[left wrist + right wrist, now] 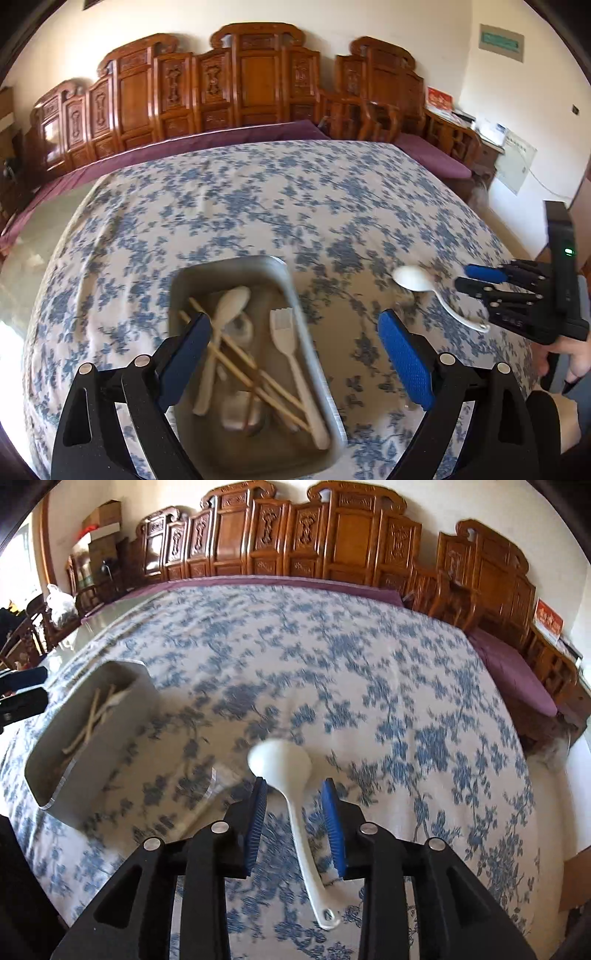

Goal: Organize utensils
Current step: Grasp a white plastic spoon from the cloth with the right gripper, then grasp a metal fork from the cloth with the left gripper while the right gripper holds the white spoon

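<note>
A metal tray (295, 284) on the floral tablecloth holds a white spoon (221, 325), a white fork (291, 354), wooden chopsticks (255, 373) and other metal utensils. My left gripper (295, 343) is open above the tray. A white ladle (295, 812) lies on the cloth to the right of the tray (107, 746). My right gripper (295, 823) is open, its blue pads on either side of the ladle's handle, not touching it. In the left wrist view the ladle (432, 291) and the right gripper (465, 278) show at the right.
The table (258, 199) is covered by a blue floral cloth. Carved wooden benches (240, 85) with purple cushions line the wall behind and to the right. The table's right edge (546, 775) is close to the ladle side.
</note>
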`<state>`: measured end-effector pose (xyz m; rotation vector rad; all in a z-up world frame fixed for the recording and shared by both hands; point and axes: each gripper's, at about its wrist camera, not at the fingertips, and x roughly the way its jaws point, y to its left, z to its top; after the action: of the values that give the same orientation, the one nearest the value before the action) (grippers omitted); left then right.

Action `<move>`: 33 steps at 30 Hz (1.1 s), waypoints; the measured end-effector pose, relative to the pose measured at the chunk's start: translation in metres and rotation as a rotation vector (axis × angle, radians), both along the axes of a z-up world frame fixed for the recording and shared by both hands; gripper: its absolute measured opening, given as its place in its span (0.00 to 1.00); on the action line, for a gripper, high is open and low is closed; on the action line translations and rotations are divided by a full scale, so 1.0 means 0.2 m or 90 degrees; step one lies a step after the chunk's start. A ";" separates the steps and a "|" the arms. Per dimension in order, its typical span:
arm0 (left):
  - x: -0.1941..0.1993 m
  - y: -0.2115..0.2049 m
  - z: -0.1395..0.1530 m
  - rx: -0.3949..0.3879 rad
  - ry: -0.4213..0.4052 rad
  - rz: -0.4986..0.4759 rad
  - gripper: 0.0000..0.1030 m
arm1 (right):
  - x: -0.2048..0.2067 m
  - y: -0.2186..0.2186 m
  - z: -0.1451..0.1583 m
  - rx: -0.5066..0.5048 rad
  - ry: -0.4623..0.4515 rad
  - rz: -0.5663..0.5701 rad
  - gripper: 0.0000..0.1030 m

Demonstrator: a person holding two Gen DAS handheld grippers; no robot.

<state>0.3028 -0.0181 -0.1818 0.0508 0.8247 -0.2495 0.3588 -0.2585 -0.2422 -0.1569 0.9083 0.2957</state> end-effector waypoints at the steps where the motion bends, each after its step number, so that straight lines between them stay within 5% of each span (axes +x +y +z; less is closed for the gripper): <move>1: 0.00 -0.03 0.00 0.003 0.001 -0.005 0.86 | 0.00 0.00 -0.02 0.000 0.006 0.002 0.32; 11: -0.04 -0.20 -0.07 0.020 0.019 -0.045 0.86 | 0.10 0.04 -0.22 -0.027 0.067 0.027 0.31; 14: -0.05 -0.24 -0.09 0.016 0.025 -0.058 0.86 | 0.09 0.02 -0.22 -0.026 0.062 0.025 0.12; 19: -0.08 -0.31 -0.10 0.022 0.025 -0.080 0.86 | 0.03 -0.04 -0.22 -0.007 0.074 0.018 0.10; 27: -0.13 -0.44 -0.14 0.013 0.057 -0.114 0.64 | -0.14 -0.18 -0.12 0.024 0.050 -0.009 0.04; 33: -0.11 -0.52 -0.18 0.034 0.074 -0.127 0.63 | -0.17 -0.25 -0.14 0.034 0.053 -0.021 0.04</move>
<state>0.2815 -0.1218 -0.2177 0.1700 0.9434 -0.4210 0.3242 -0.3094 -0.2699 -0.0800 0.9829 0.2975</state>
